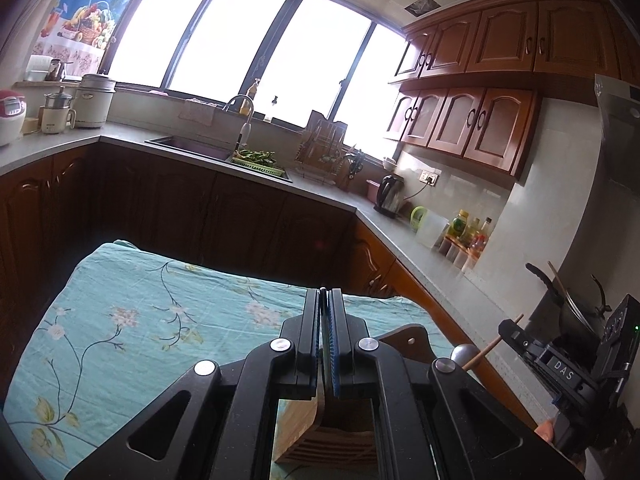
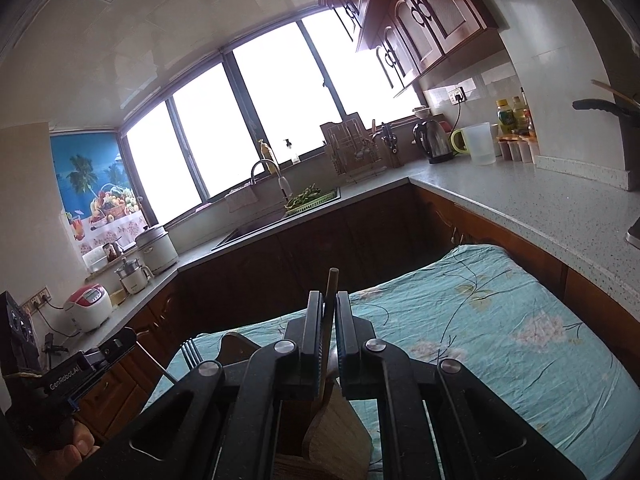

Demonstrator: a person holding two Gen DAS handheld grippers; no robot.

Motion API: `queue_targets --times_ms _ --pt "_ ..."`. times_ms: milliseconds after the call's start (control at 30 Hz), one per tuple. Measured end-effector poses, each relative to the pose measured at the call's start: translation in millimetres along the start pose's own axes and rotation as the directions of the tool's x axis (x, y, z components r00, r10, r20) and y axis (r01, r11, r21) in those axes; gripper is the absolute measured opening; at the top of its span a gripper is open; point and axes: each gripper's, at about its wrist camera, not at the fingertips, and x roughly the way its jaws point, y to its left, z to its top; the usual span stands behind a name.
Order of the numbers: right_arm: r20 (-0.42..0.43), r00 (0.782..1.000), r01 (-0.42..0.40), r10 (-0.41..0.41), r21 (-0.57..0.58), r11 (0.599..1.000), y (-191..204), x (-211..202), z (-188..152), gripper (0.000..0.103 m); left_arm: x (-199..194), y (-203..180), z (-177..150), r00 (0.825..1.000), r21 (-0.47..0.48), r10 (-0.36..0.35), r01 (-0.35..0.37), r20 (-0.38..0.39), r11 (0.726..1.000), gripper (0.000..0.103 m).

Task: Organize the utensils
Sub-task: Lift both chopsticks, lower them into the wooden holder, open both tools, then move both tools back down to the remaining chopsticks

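left tool (image 1: 324,300) closed on a fork (image 2: 191,350), tines up, above the wooden holder (image 1: 320,432). right tool (image 2: 329,304) grips a wooden spatula (image 2: 332,420), blade down in the holder. holder sits on the floral cloth (image 1: 140,312) covering the counter.

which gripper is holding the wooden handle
The right hand-held gripper: a wooden handle sticks up between its shut jaws. The left hand-held gripper pinches only a thin dark strip.
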Motion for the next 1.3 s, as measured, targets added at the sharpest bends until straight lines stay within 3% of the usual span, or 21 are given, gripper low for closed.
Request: queue_targets --times_ms 133,200,233,333,400,467,500,567,933,1300 --pt "-0.016 1.000 -0.011 0.011 0.007 1.000 -0.2 1.1 -0.1 0.011 -5.2 4.6 -2.3 1.000 -0.024 -0.007 0.006 -0.005 1.000 0.006" --pt "-0.021 1.000 -0.014 0.014 0.009 1.000 -1.2 0.8 -0.7 0.013 -7.4 5.3 -0.9 1.000 -0.028 0.000 0.000 -0.005 1.000 0.020" --pt "-0.022 1.000 -0.015 0.015 0.010 1.000 -1.6 -0.3 -0.4 0.014 -10.0 6.3 -2.2 1.000 -0.029 0.003 -0.003 0.003 1.000 0.023" --pt "-0.010 1.000 -0.025 0.025 0.024 0.999 -4.3 -6.1 1.0 0.045 -15.0 4.4 -2.4 1.000 -0.024 0.011 -0.011 0.007 1.000 0.031" --pt "0.013 1.000 -0.025 0.025 0.029 0.999 -6.2 -13.4 1.9 0.074 -18.8 3.7 -3.5 1.000 -0.030 0.023 -0.023 -0.003 0.999 0.051" --pt "0.024 0.999 -0.030 0.029 0.039 0.999 -9.9 -20.4 2.9 0.088 -27.4 3.5 -5.7 0.999 -0.040 0.032 -0.032 0.005 0.999 0.065" --pt "0.023 0.999 -0.031 0.030 0.046 0.998 -12.3 -23.8 2.6 0.090 -32.2 3.9 -7.6 0.999 -0.046 0.042 -0.042 0.005 0.998 0.078" --pt "0.010 1.000 -0.026 0.026 0.057 0.998 -17.9 -30.3 0.8 0.090 -43.3 6.3 -12.8 0.998 -0.066 0.065 -0.065 0.002 0.996 0.086" --pt "-0.123 0.992 0.029 -0.023 0.048 0.998 -37.8 -68.9 -34.0 0.092 -103.0 7.7 -42.1 0.986 -0.126 0.127 -0.140 -0.105 0.982 0.086" --pt "-0.224 0.975 0.009 -0.008 0.006 1.000 -35.4 -109.8 -80.5 0.092 -146.8 -6.3 -71.9 0.956 -0.111 0.163 -0.194 -0.245 0.975 0.087"
